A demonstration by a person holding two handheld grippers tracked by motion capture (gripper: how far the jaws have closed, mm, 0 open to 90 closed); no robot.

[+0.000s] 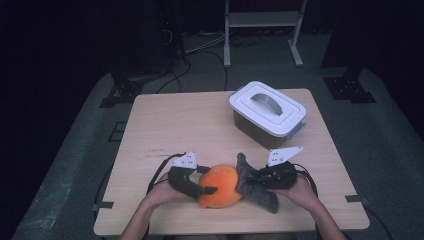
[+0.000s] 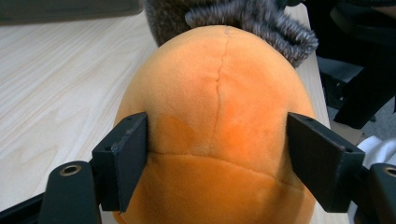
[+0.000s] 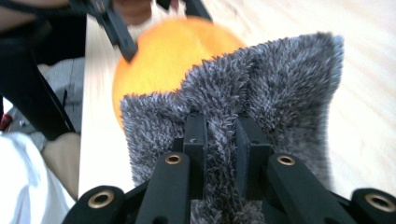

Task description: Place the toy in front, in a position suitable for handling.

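An orange plush toy (image 1: 220,186) lies near the table's front edge, with a grey furry piece (image 1: 252,189) attached on its right side. My left gripper (image 1: 209,190) comes in from the left. In the left gripper view its jaws press on both sides of the orange plush toy (image 2: 219,107), so my left gripper (image 2: 217,156) is shut on it. My right gripper (image 1: 256,179) comes from the right. In the right gripper view my right gripper (image 3: 219,135) pinches a fold of the grey furry piece (image 3: 275,79), and the orange plush toy (image 3: 168,56) sits behind it.
A grey storage box with a white lid and grey handle (image 1: 267,112) stands at the back right of the wooden table (image 1: 175,125). Beyond the table are a metal rack's legs (image 1: 262,35) and cables on the dark floor.
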